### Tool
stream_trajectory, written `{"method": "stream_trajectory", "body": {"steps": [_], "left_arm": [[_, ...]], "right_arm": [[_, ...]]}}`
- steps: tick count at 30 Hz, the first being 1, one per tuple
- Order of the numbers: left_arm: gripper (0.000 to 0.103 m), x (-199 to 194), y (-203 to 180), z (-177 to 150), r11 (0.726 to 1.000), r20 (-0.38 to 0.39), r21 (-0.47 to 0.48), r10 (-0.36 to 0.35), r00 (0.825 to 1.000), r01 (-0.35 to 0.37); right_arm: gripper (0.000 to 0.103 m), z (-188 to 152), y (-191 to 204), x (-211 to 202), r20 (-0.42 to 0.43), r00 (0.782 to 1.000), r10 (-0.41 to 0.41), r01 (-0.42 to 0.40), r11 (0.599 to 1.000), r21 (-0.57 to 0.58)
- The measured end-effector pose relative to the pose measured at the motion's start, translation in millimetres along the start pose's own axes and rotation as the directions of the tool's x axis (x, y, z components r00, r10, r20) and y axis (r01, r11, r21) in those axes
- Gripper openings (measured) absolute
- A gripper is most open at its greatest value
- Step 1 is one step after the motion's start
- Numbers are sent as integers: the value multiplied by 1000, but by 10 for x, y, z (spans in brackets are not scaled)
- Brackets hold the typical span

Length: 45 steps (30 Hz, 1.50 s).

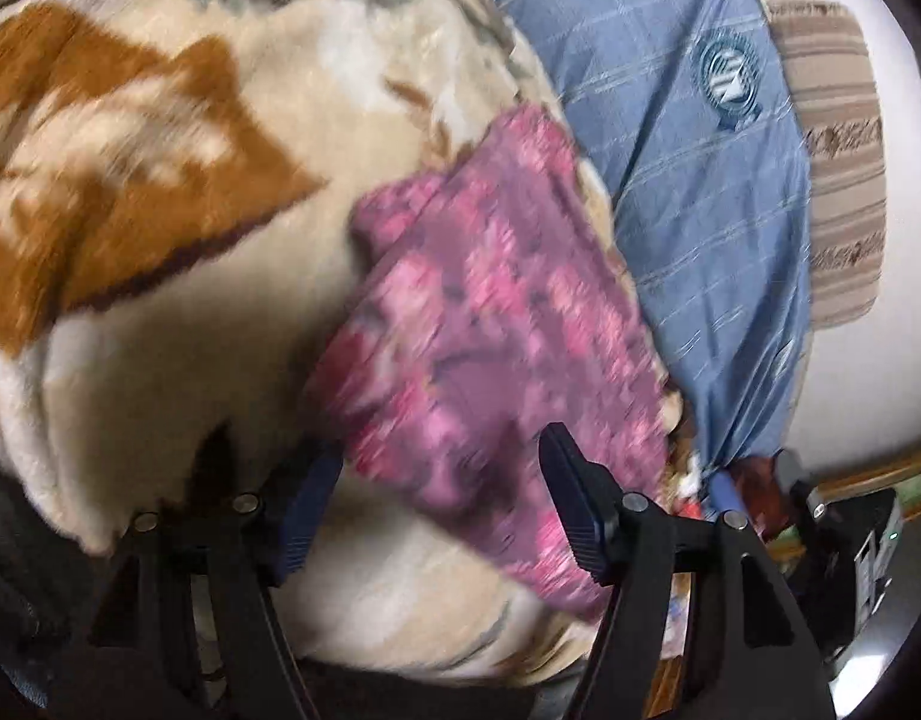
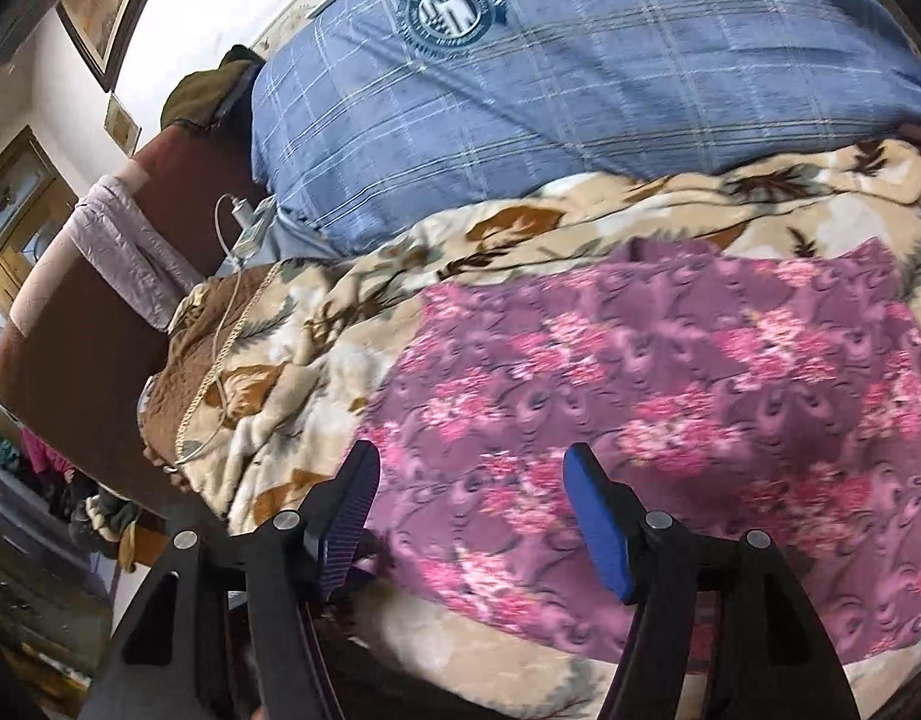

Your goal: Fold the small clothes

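A purple cloth with pink flowers (image 1: 490, 324) lies folded flat on a cream and brown fleece blanket (image 1: 160, 180). My left gripper (image 1: 436, 480) is open just above the cloth's near end, holding nothing. In the right wrist view the same cloth (image 2: 670, 396) spreads wide over the blanket (image 2: 316, 360). My right gripper (image 2: 472, 480) is open over the cloth's near left edge, holding nothing.
A blue checked pillow with a round crest (image 1: 700, 150) (image 2: 520, 90) lies beyond the cloth. A striped towel (image 1: 838, 168) lies past it. A white charger cable (image 2: 226, 324) runs over the blanket's left side, next to a brown headboard (image 2: 82, 312).
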<state>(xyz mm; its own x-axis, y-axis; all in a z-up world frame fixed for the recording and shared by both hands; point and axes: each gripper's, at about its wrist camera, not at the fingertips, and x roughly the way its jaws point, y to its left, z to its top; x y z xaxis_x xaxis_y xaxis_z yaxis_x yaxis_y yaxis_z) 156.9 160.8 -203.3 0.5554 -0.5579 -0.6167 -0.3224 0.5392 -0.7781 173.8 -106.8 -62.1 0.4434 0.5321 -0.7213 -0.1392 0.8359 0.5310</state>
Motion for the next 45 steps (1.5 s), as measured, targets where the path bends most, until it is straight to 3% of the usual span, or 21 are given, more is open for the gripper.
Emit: {"method": "stream_trajectory", "body": {"steps": [4, 5, 6, 7, 10, 13, 15, 18, 19, 21, 25, 30, 33, 35, 36, 38, 39, 40, 41, 43, 45], "left_arm": [[66, 155, -103, 231, 999, 0, -34, 7, 1000, -7], [53, 152, -144, 251, 1000, 3, -4, 24, 1000, -24], [31, 134, -166, 244, 999, 16, 28, 41, 999, -41], [25, 128, -142, 224, 998, 25, 41, 47, 999, -48], [24, 145, -46, 167, 1000, 32, 6, 20, 999, -20], [25, 149, -112, 187, 998, 49, 31, 46, 998, -48], [11, 88, -245, 150, 991, 103, 106, 71, 992, -82], [9, -123, -648, -79, 934, 257, 323, 69, 964, -153], [9, -170, -780, -172, 902, 300, 393, 57, 952, -177], [8, -199, -952, -304, 843, 354, 486, 50, 934, -229], [7, -152, -1069, -416, 794, 351, 560, 30, 936, -236], [7, -91, -1179, -546, 743, 341, 626, 13, 940, -237], [7, -52, -1230, -631, 709, 339, 658, 23, 940, -255], [7, -36, -1233, -659, 701, 336, 666, 25, 942, -256], [7, -26, -1224, -650, 702, 331, 666, 26, 943, -253], [7, -29, -1188, -624, 714, 327, 656, 24, 945, -245], [7, -49, -1159, -601, 724, 322, 649, 17, 947, -234], [7, -61, -1144, -594, 731, 318, 644, 12, 948, -226], [7, -74, -1133, -595, 736, 321, 639, 8, 947, -223], [7, -92, -1136, -641, 727, 337, 646, 3, 941, -234], [7, -117, -1177, -714, 699, 348, 668, 7, 937, -254]], "right_arm": [[66, 203, 52, 226, -57, 996, 63, -62, 998, 18], [66, 294, 62, 325, -90, 993, 77, -75, 997, 25], [66, 378, 81, 430, -131, 988, 80, -77, 997, 26], [66, 433, 107, 510, -162, 984, 76, -74, 997, 21], [66, 615, 221, 816, -269, 962, 33, -42, 999, -29], [66, 786, 284, 1187, -386, 922, 18, -40, 998, -48], [66, 897, 271, 1449, -452, 892, 29, -42, 999, -19], [66, 1035, 325, 1808, -522, 852, 22, -36, 999, -17], [67, 1059, 362, 1904, -548, 836, 35, -52, 999, -16], [65, 1090, 464, 2135, -622, 780, 60, -96, 995, -25], [66, 1061, 565, 2406, -684, 727, -64, -34, 991, -129], [65, 917, 646, 2544, -726, 664, -180, -14, 967, -253], [65, 832, 699, 2577, -731, 637, -246, -6, 946, -324], [65, 746, 742, 2615, -723, 619, -306, 2, 921, -389], [61, 701, 765, 2644, -709, 615, -345, 7, 902, -432], [44, 621, 800, 2652, -666, 611, -428, 37, 856, -515], [30, 617, 813, 2618, -643, 615, -457, 53, 838, -544], [19, 635, 803, 2574, -635, 622, -457, 59, 837, -544], [16, 658, 773, 2537, -635, 631, -447, 67, 846, -528], [13, 729, 680, 2413, -634, 661, -401, 73, 876, -478], [13, 826, 610, 2177, -601, 721, -345, 65, 897, -437]]}}
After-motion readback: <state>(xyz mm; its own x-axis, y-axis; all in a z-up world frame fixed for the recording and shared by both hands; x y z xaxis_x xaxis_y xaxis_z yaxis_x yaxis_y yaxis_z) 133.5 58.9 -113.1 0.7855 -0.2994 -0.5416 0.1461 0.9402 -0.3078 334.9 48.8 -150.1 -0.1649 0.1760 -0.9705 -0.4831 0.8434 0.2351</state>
